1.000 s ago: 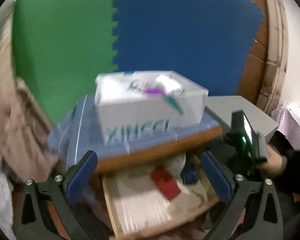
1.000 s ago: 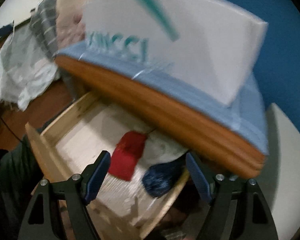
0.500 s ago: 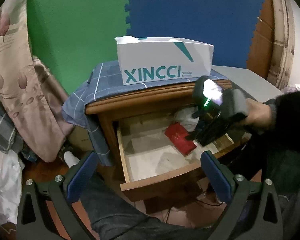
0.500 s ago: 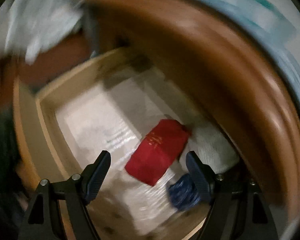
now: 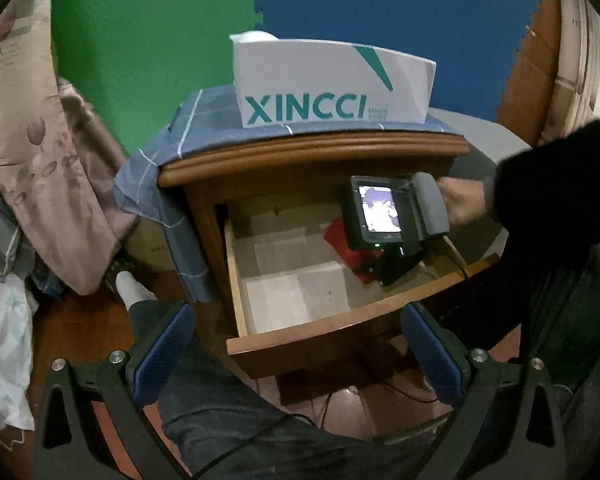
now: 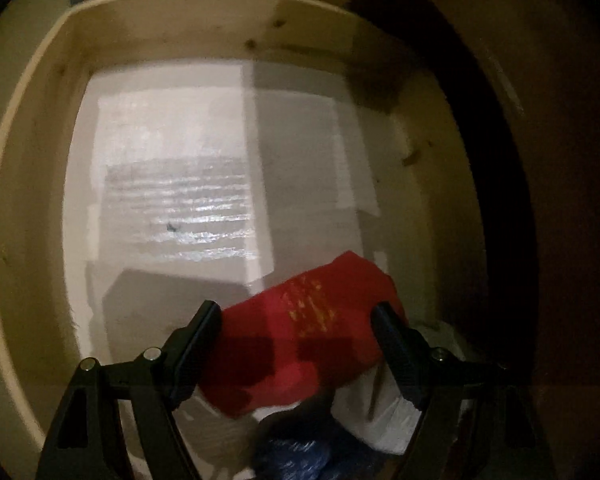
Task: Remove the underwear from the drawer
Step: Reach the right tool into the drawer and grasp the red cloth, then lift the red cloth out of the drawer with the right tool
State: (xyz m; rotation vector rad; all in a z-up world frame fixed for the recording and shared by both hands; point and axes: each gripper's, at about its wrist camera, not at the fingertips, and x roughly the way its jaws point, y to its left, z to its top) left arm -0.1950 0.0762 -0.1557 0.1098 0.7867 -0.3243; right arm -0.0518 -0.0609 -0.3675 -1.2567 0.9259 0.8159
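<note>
The wooden drawer [image 5: 300, 326] of the nightstand stands pulled out. Folded red underwear [image 6: 300, 332] with yellow print lies at its right side; it also shows in the left wrist view [image 5: 338, 238], partly hidden by the right gripper body. My right gripper [image 6: 298, 322] is open down inside the drawer, its two fingers on either side of the red underwear. My left gripper [image 5: 298, 344] is open and empty, held back in front of the drawer. A white cloth [image 6: 374, 412] and a dark blue one [image 6: 300, 456] lie beside the red one.
A white XINCCI box [image 5: 332, 82] stands on a blue checked cloth [image 5: 160, 172] on the nightstand top [image 5: 312, 152]. The drawer bottom has white paper lining [image 6: 180, 184]. Floral bedding [image 5: 40, 152] hangs at the left. My legs [image 5: 240, 420] are below the drawer.
My right gripper has gone down into the drawer and now straddles the red underwear. My left gripper has pulled back from the nightstand.
</note>
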